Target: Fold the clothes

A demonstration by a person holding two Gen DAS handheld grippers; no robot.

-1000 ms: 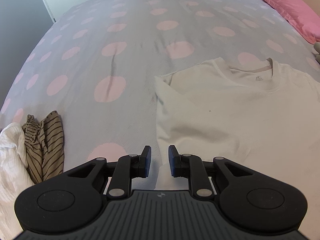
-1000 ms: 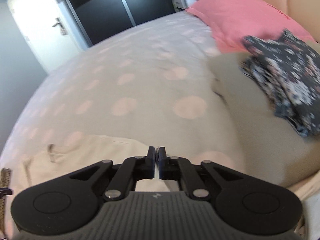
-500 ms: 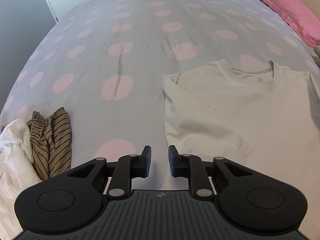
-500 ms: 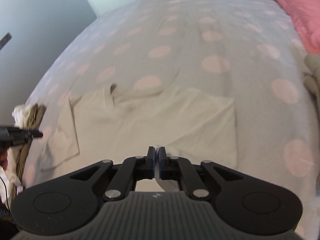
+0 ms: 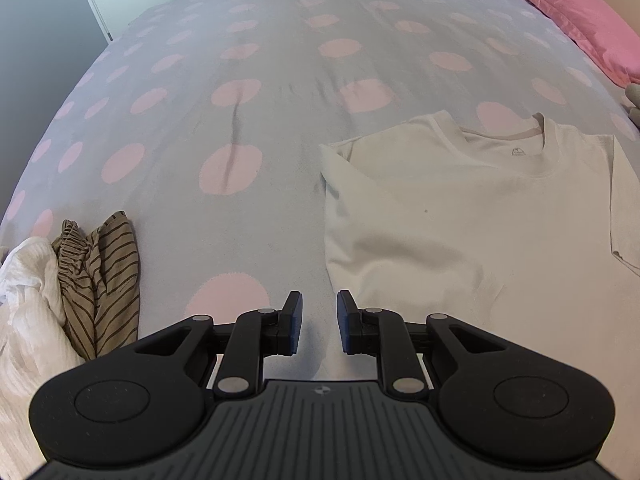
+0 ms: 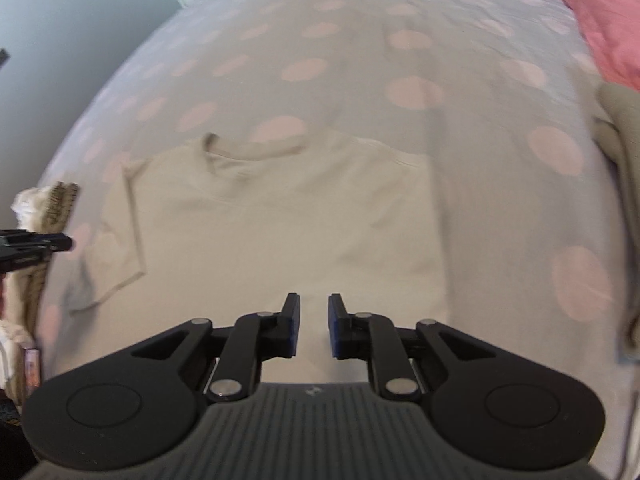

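Observation:
A cream T-shirt (image 5: 460,216) lies flat on the polka-dot bedspread (image 5: 240,120), collar toward the far side, both sleeves folded in over the body. It also shows in the right wrist view (image 6: 288,216). My left gripper (image 5: 319,320) is open and empty, just above the bedspread by the shirt's near left corner. My right gripper (image 6: 313,326) is open and empty, above the shirt's lower hem. The left gripper's tip (image 6: 36,245) shows at the left edge of the right wrist view.
A striped brown garment (image 5: 100,280) and a white garment (image 5: 28,288) lie heaped at the bed's near left. A pink pillow (image 5: 576,16) lies at the far right. A beige garment (image 6: 624,168) lies at the right edge. A door and wall stand beyond the bed.
My right gripper swung from the pillow side to face the shirt, then opened from shut. My left gripper drew back slightly to the left and stayed open.

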